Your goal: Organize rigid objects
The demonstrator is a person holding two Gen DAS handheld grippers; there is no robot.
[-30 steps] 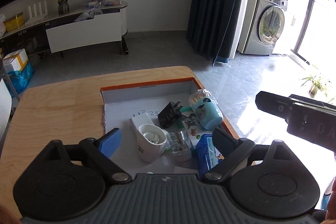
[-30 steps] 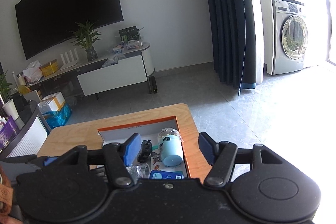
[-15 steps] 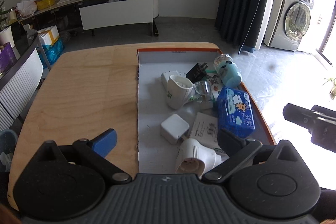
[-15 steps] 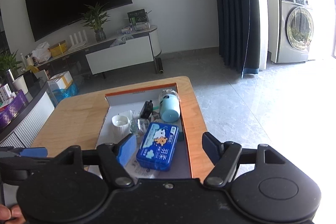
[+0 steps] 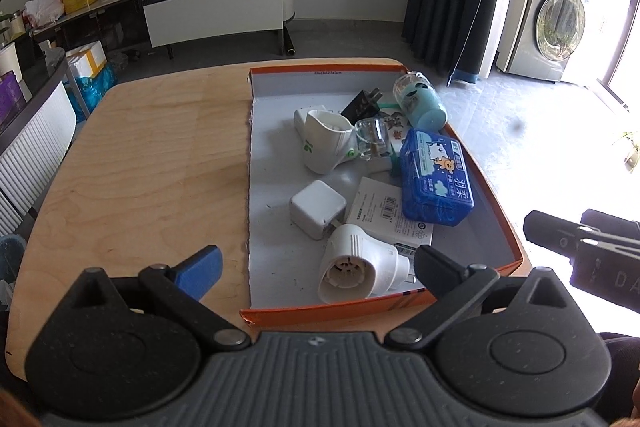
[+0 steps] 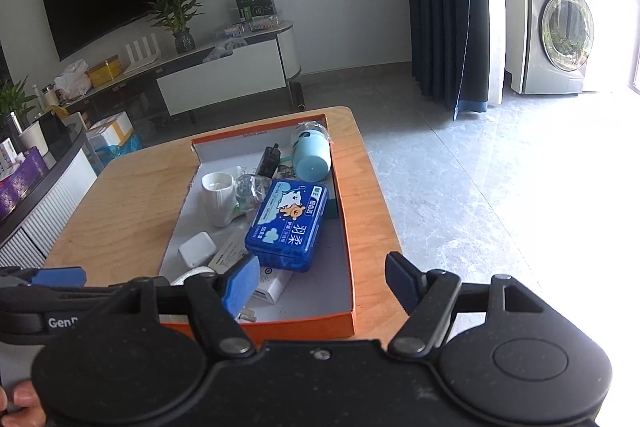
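Orange box (image 5: 496, 203) now shows whole; both claws gape wider, holding nothing.

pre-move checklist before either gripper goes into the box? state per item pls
1. Left gripper open, nothing between its fingers: ok.
2. Right gripper open, nothing held: ok.
3. White round plug at the near end of the orange box, lying on its side, top clear: ok.
4. Blue case sits partly on the paper card, not flat on the floor of the box: not ok.
5. Clear plug wedged between the white cup-shaped part and the blue case: not ok.
6. Bare table left of the box for sorting: ok.
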